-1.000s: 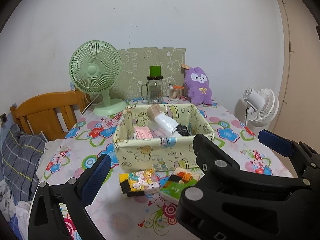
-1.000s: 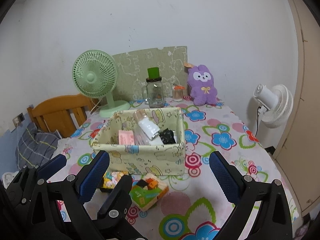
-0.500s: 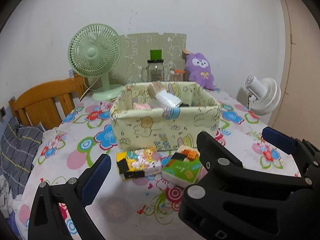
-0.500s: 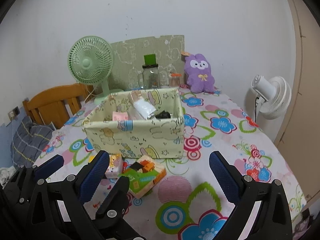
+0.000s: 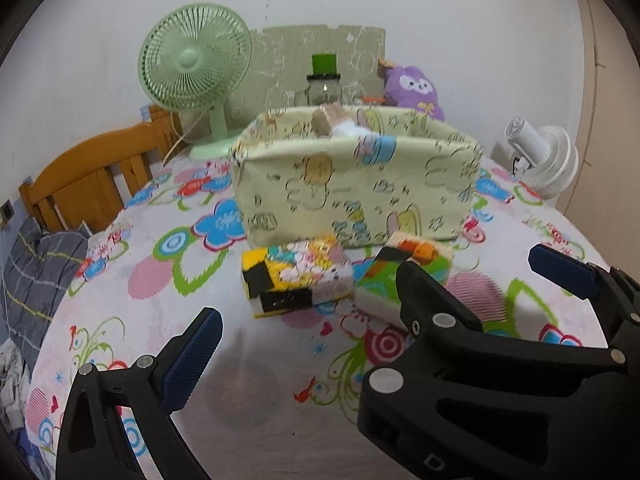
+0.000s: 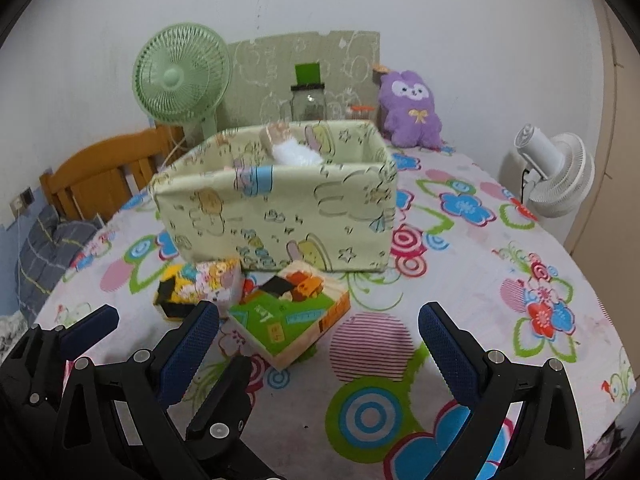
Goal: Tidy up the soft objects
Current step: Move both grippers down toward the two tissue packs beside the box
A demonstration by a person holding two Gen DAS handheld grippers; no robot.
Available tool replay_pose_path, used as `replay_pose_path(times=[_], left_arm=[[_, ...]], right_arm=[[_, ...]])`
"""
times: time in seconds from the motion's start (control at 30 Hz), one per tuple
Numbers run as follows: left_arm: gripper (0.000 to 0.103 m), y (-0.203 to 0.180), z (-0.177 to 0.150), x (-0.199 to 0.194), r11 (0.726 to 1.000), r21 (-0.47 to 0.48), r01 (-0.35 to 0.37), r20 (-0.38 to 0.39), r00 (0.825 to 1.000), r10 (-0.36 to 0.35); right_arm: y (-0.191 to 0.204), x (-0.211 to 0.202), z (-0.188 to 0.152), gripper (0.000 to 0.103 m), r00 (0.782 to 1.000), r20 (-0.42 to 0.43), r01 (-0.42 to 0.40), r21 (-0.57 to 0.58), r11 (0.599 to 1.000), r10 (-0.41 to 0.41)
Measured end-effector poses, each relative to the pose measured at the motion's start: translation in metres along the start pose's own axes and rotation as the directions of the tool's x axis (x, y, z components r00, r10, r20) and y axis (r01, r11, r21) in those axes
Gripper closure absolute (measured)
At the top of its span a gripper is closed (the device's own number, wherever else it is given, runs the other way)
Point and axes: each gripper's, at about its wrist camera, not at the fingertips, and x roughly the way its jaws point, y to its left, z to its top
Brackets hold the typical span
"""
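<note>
Two soft tissue packs lie on the floral tablecloth in front of a pale yellow fabric box (image 5: 356,192) (image 6: 280,208). One is a yellow and pink cartoon pack (image 5: 296,276) (image 6: 200,288); the other is a green and orange pack (image 5: 424,252) (image 6: 292,312). A white soft item (image 6: 298,156) pokes above the box rim. A purple plush (image 5: 412,92) (image 6: 410,116) sits at the back by the wall. My left gripper (image 5: 320,344) is open, low, just short of the cartoon pack. My right gripper (image 6: 319,320) is open before the green pack. The two grippers overlap side by side.
A green desk fan (image 5: 196,64) and a glass jar with a green lid (image 5: 324,80) stand behind the box. A white fan (image 5: 544,160) stands off the table's right edge. A wooden chair (image 5: 92,184) with plaid cloth stands to the left.
Both grippers have dropped lower and moved closer to the two packs, which now look larger. The box wall now hides most of its contents. Both stay open.
</note>
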Motion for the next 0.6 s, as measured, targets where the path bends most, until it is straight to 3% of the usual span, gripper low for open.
replay_pose_path(times=[0.37,0.6], left_arm=[[0.000,0.012,-0.005,0.023,0.999,-0.032,-0.011,-0.066,0.998,0.009],[0.001,0.020,-0.004,0.035,0.998,-0.067,0.003,-0.140,0.990,-0.012]], right_arm=[[0.008,0.031,0.000,0.000,0.998,-0.068,0.017,-0.036,0.999,-0.019],[0.011,0.048,0.002,0.000,0.992,-0.125,-0.014,-0.046,0.999,0.008]])
